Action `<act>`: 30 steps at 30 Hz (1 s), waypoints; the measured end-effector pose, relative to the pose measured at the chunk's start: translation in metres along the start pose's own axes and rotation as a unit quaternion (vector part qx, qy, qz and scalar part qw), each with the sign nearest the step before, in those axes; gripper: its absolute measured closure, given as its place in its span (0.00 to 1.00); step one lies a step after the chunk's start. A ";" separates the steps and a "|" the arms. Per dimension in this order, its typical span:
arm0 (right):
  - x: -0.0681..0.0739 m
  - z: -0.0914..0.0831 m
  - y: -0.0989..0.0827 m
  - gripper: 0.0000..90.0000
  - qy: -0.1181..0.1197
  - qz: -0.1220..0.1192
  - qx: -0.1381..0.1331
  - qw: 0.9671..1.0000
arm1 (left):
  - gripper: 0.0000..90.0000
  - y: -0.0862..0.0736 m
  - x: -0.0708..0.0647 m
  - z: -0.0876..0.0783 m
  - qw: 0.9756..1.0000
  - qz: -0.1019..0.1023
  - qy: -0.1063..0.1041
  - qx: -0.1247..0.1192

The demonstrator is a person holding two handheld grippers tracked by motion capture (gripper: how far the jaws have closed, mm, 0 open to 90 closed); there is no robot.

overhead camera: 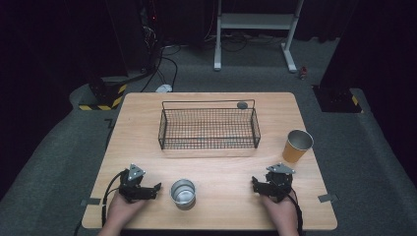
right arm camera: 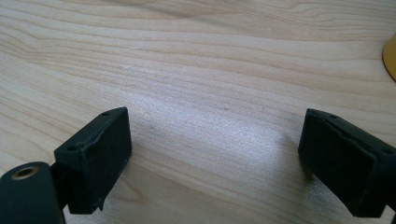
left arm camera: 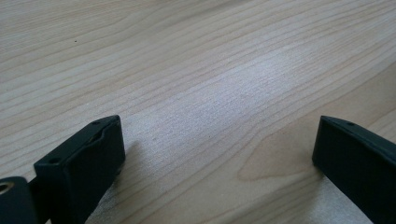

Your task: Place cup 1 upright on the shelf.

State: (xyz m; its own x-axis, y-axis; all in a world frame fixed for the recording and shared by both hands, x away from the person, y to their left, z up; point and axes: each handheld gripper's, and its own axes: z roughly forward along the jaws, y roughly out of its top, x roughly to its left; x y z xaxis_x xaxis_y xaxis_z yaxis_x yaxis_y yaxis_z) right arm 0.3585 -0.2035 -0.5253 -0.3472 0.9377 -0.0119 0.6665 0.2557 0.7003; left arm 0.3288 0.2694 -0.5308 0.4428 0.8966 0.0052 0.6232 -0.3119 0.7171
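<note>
Each black gripper (overhead camera: 158, 187) carries a grey three-cornered plate (overhead camera: 136, 171) and trailing black cable (overhead camera: 109, 189).

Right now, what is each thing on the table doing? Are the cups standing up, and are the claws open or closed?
Silver cup: upright, mouth up, looks empty.
Orange cup: upright, mouth up.
Wire basket: upright on the table, nothing inside.
Left claw: open, holding nothing.
Right claw: open, holding nothing.
</note>
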 end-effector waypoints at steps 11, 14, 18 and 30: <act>0.000 0.000 0.000 0.10 0.000 0.000 0.000 1.000 | 0.04 0.000 0.000 0.000 1.000 0.000 0.002 -0.001; 0.000 0.000 0.000 0.10 0.000 0.000 0.000 1.000 | 0.04 0.000 0.000 0.000 1.000 -0.001 0.001 -0.001; 0.000 0.000 0.000 0.10 0.001 0.000 0.000 1.000 | 0.04 0.000 0.000 0.000 1.000 -0.002 0.001 -0.002; -0.002 -0.002 0.000 0.15 0.005 0.003 -0.003 1.000 | 0.04 0.000 0.000 0.000 1.000 -0.002 0.001 -0.001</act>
State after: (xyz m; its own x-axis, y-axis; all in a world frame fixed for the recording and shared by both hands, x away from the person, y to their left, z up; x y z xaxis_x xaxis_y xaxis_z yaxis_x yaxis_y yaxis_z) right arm 0.3582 -0.2059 -0.5241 -0.3504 0.9366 -0.0001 0.6645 0.2487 0.7047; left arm 0.3287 0.2695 -0.5307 0.4389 0.8985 0.0045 0.6233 -0.3081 0.7187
